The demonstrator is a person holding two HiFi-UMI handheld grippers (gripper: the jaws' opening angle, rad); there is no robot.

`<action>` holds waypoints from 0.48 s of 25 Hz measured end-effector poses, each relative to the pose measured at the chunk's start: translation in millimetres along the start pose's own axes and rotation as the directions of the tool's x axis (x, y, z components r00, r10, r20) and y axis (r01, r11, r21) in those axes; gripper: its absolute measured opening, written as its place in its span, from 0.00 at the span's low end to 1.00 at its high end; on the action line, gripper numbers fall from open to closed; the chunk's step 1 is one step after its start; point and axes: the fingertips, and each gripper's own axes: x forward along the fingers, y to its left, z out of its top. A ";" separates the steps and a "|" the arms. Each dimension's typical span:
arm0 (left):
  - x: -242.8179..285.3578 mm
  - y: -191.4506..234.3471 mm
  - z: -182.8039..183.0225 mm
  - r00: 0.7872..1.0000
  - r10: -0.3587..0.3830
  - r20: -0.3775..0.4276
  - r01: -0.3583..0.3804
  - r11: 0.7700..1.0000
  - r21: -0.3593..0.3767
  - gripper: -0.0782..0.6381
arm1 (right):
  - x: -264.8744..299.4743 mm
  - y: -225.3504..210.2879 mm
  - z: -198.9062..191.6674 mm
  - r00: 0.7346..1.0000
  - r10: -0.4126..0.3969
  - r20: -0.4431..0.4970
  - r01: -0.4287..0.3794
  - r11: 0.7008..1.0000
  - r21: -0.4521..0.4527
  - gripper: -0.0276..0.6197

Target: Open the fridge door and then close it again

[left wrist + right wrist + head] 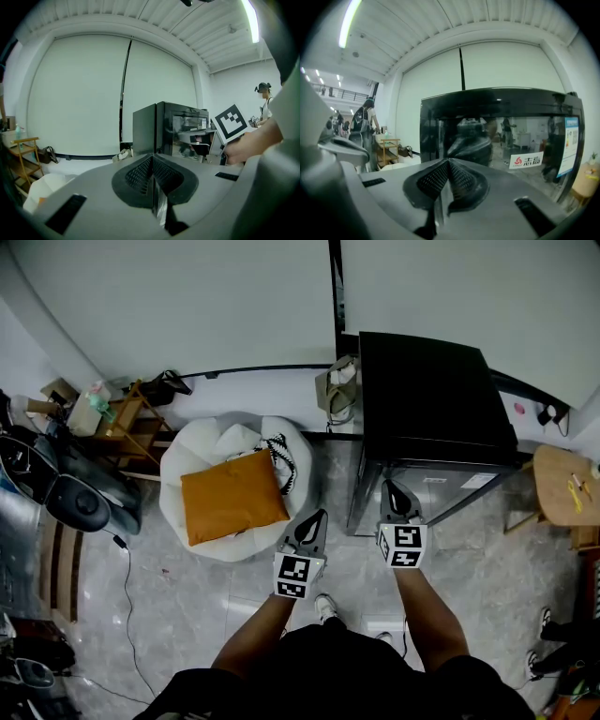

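Note:
A small black fridge (pixel 427 390) stands against the white wall, and its glossy door (pixel 441 486) looks closed. My right gripper (pixel 394 493) is shut and empty, and its tip is close in front of the door's left part. In the right gripper view the reflective door (pixel 506 140) fills the scene behind the shut right gripper (pixel 448 163). My left gripper (pixel 316 519) hangs left of the fridge, shut with nothing in it. In the left gripper view the left gripper (pixel 153 161) points past the fridge (pixel 154 126), and the right hand's marker cube (pixel 230 123) is at the right.
A white beanbag (pixel 202 460) with an orange cushion (pixel 232 495) lies left of the fridge. A bag (pixel 339 385) leans at the fridge's left side. A wooden stool (pixel 562 486) is at the right; a scooter (pixel 56 484) and a wooden shelf (pixel 131 423) are at the left. People (pixel 363 122) stand in the background.

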 end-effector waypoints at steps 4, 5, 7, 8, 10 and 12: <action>-8.0 -12.2 6.8 1.000 0.004 0.014 -0.004 1.000 -0.006 0.14 | -24.7 -1.7 8.2 0.999 0.031 0.010 -0.032 0.997 0.065 0.07; -11.0 -15.6 8.8 1.000 0.005 0.020 -0.005 1.000 -0.006 0.14 | -33.7 -1.6 10.8 0.999 0.033 0.018 -0.034 0.997 0.067 0.07; -17.4 -22.0 12.0 0.999 0.007 0.032 -0.007 1.000 -0.006 0.14 | -52.8 0.0 16.9 0.999 0.035 0.035 -0.037 0.998 0.055 0.07; -20.4 -25.4 13.0 0.999 0.009 0.036 -0.008 1.000 -0.008 0.14 | -62.8 0.8 19.9 0.998 0.036 0.043 -0.038 0.998 0.048 0.07; -25.3 -35.0 14.6 0.999 0.011 0.044 -0.010 1.000 -0.010 0.14 | -83.7 0.5 25.2 0.997 0.041 0.059 -0.043 0.999 0.033 0.07; -29.3 -50.7 16.8 0.999 0.009 0.052 -0.008 1.000 -0.011 0.14 | -106.3 -3.2 29.1 0.996 0.050 0.073 -0.051 0.999 0.011 0.07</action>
